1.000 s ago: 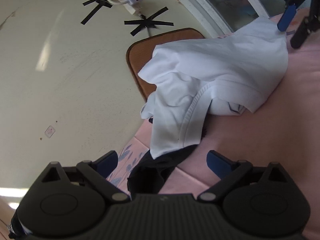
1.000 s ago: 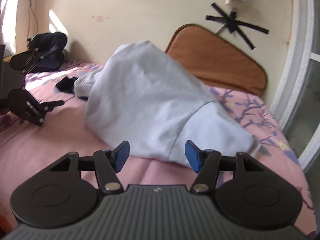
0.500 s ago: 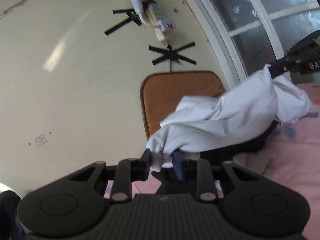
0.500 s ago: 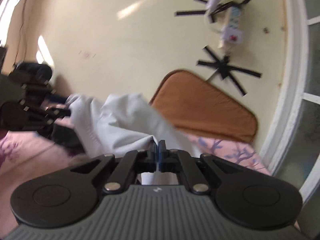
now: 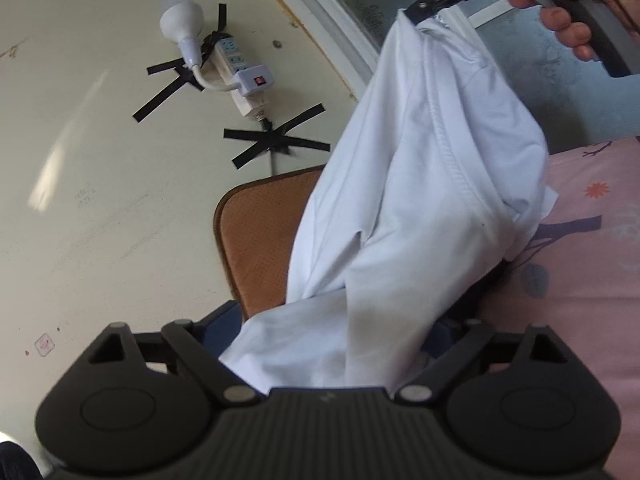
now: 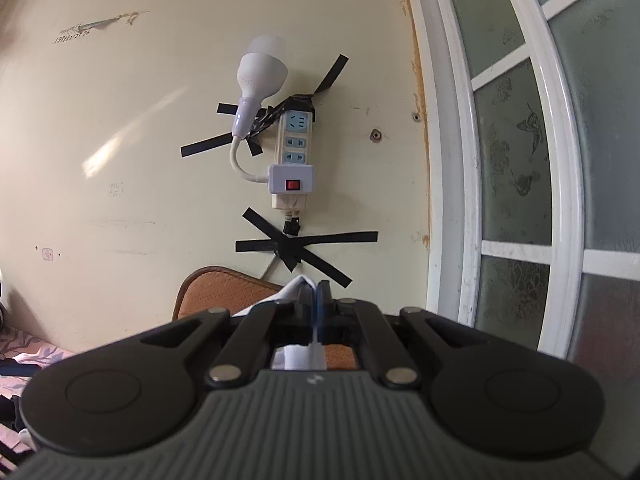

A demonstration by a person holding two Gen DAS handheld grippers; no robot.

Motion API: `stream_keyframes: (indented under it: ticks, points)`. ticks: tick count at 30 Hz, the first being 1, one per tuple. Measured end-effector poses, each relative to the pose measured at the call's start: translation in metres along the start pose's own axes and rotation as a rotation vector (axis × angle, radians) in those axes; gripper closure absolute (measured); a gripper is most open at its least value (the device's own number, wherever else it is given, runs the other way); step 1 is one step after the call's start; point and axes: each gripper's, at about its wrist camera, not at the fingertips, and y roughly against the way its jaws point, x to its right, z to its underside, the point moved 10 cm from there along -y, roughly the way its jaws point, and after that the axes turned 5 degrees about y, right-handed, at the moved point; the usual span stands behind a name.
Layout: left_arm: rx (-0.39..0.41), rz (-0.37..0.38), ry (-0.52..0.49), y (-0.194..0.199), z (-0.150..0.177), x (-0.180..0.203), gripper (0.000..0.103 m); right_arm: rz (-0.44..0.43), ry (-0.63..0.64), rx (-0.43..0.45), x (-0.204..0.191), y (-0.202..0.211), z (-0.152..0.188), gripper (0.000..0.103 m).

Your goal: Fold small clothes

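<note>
A white garment [image 5: 416,208] hangs in the air above the pink bed. In the left wrist view my right gripper [image 5: 420,14] holds its top corner high at the upper right. The cloth drapes down over my left gripper [image 5: 336,320], whose jaws stand apart, with the cloth lying between and over them. In the right wrist view my right gripper [image 6: 316,300] is shut on a white corner of the garment [image 6: 298,282], pointing at the wall. A dark garment [image 5: 476,300] peeks out below the white one.
A pink flowered bedsheet [image 5: 592,260] lies at the right. A brown cushion [image 5: 260,240] leans on the cream wall. A power strip with a bulb [image 6: 294,148] is taped to the wall. A white-framed window [image 6: 532,160] is at the right.
My right gripper has lifted the garment high off the bed. My left gripper, shut on the cloth half a second ago, now has its jaws apart with the cloth draped over it.
</note>
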Motion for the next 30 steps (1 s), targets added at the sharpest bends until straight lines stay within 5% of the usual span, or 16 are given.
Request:
stream_keyframes:
  ticks: [2,4,6,7,14,22,26,30]
  points:
    - [-0.010,-0.001,-0.011,-0.004,-0.002,0.007,0.015,0.002,0.002,0.028,-0.003,0.000,-0.013,0.099]
    - [-0.036,0.005,0.016,-0.013,-0.001,0.007,0.042,0.018,0.007,0.064,-0.004,0.002,-0.027,0.099]
    - [-0.067,0.024,0.067,-0.020,0.001,0.001,0.089,0.034,0.015,0.089,-0.002,0.006,-0.042,0.099]
    - [-0.065,0.031,0.104,-0.020,-0.001,-0.005,0.097,0.034,0.021,0.095,-0.003,0.007,-0.048,0.099]
    - [0.118,-0.237,0.290,0.040,-0.051,-0.114,0.099,0.060,0.042,0.174,-0.013,0.026,-0.093,0.099]
    - [0.424,-0.525,0.309,0.198,-0.144,-0.201,0.100,-0.014,0.094,0.429,-0.057,0.088,-0.201,0.099]
    - [0.542,-0.586,0.297,0.272,-0.196,-0.219,0.100,-0.045,0.087,0.517,-0.056,0.116,-0.251,0.099]
    - [0.575,-0.605,0.242,0.312,-0.237,-0.227,0.099,-0.080,0.056,0.517,-0.039,0.120,-0.284,0.099]
